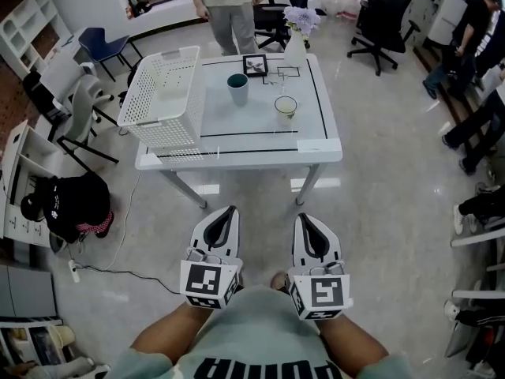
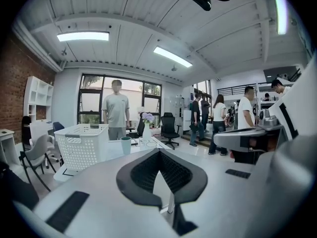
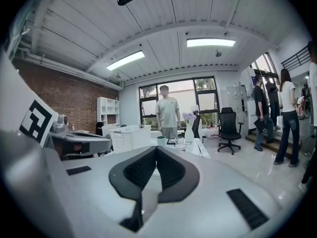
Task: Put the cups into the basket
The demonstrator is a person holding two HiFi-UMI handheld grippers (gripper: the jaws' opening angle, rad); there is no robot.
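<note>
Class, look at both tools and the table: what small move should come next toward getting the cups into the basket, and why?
Probably carry the right tool forward toward the table and open it near the glass cup. Both it and the left tool are shut, empty and well short of the table, while the glass cup and the teal cup stand outside the white basket.

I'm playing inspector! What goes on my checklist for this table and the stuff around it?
Surface: white table with black tape lines.
Job's things: teal cup and clear cup stand on the table, outside the white basket.
Clutter: picture frame, vase of flowers.
Grippers: left gripper and right gripper short of the table, fingers together, holding nothing.
Cables: power strip and thin cable on the floor, left.
Surroundings: person behind the table, office chairs, black bag.
</note>
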